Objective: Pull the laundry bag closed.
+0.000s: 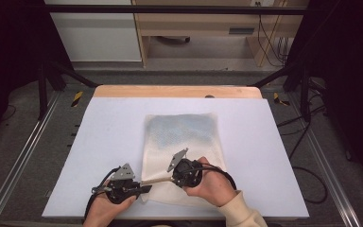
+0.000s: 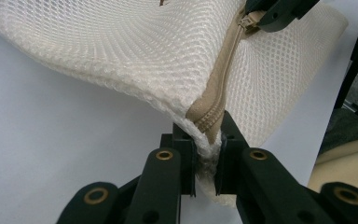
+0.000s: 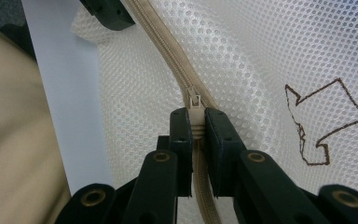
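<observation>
A: The right tool [image 3: 194,122] is clamped on the zipper pull [image 3: 194,103]; the left tool [image 2: 208,148] is pinched tight on the mesh bag's [image 1: 184,142] near corner, at the zipper's [image 2: 219,88] end.

B: And the bag lies mid-bench [image 1: 104,123], near edge lifted. The person should probably keep that corner taut and draw the pull straight along the teeth, so no mesh snags.

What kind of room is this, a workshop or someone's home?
Probably a lab or recording rig, not a home: a pale table sits in a metal frame, loose cables trail on the floor, and a person's hand-held grippers clamp a mesh zip bag.
</observation>
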`<action>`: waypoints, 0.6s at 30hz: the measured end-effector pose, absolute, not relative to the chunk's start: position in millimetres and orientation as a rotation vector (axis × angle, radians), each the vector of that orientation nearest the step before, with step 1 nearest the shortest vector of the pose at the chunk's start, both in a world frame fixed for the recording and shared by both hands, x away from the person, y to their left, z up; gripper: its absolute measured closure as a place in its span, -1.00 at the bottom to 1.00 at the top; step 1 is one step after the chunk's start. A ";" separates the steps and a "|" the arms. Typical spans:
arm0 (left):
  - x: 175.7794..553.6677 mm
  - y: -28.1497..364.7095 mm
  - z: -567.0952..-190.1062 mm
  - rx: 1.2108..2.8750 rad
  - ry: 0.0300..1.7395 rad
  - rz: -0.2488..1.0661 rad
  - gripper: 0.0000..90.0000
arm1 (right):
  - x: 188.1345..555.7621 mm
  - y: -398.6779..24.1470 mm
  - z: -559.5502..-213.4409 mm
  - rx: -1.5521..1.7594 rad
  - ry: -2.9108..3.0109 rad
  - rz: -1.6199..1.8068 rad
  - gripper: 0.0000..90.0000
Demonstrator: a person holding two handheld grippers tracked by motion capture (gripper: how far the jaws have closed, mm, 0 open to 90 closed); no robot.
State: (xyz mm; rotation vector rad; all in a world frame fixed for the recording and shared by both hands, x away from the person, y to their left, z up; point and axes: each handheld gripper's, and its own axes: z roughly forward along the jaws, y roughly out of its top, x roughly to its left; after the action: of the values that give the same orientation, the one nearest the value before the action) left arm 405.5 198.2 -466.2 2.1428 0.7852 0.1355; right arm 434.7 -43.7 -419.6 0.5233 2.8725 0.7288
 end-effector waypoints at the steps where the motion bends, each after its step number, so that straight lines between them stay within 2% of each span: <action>1: 405.5 198.1 -466.3 2.140 0.786 0.134 0.81 | 434.7 -43.7 -419.6 0.523 2.872 0.729 0.83; 18: 405.3 195.9 -468.3 2.147 0.786 0.132 0.81 | 432.9 -55.9 -421.6 0.577 2.869 0.724 0.82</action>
State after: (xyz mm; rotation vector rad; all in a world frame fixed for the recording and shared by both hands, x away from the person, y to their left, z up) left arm 405.3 195.9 -468.3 2.1471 0.7863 0.1317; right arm 432.9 -55.9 -421.6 0.5767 2.8686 0.7236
